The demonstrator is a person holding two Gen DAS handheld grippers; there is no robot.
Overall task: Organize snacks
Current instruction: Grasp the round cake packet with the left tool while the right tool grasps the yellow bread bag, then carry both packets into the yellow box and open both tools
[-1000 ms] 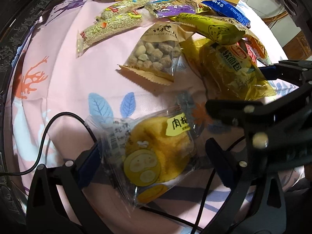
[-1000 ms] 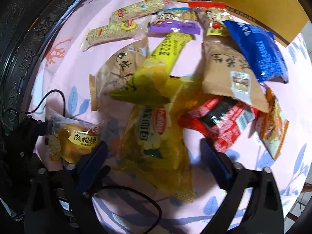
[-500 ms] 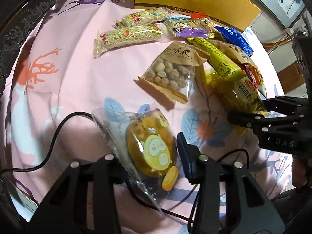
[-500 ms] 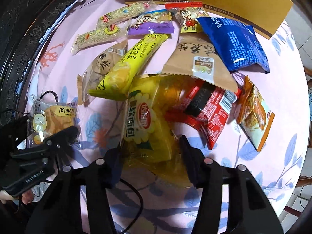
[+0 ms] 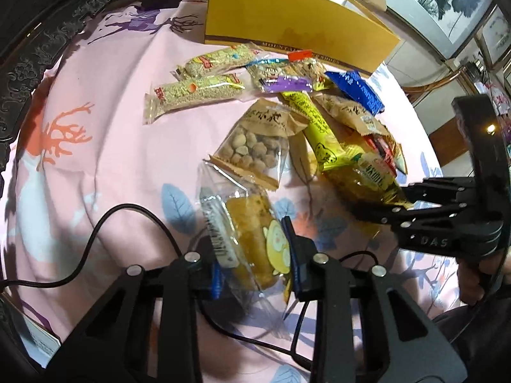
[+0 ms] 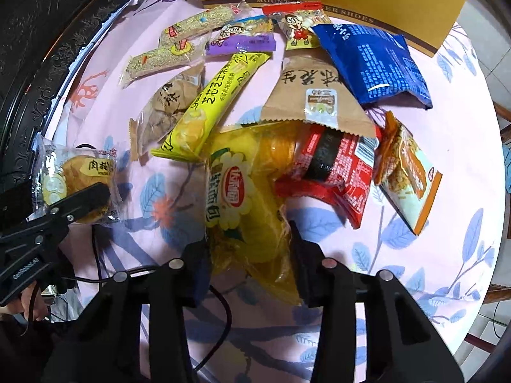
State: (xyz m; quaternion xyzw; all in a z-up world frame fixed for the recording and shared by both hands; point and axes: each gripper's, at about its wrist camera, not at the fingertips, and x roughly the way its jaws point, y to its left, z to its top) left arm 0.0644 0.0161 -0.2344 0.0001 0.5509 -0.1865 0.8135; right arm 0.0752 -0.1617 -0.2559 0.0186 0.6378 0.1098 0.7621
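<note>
Pink cloth-covered table: both grippers have just closed, left gripper clenching the clear-wrapped yellow cake, right gripper the yellow bread bag; sorting can begin.

My views are bright with daylight; wrappers give glare, my fingers cast soft shadows on the tablecloth, and fisheye edges bend and darken.
</note>
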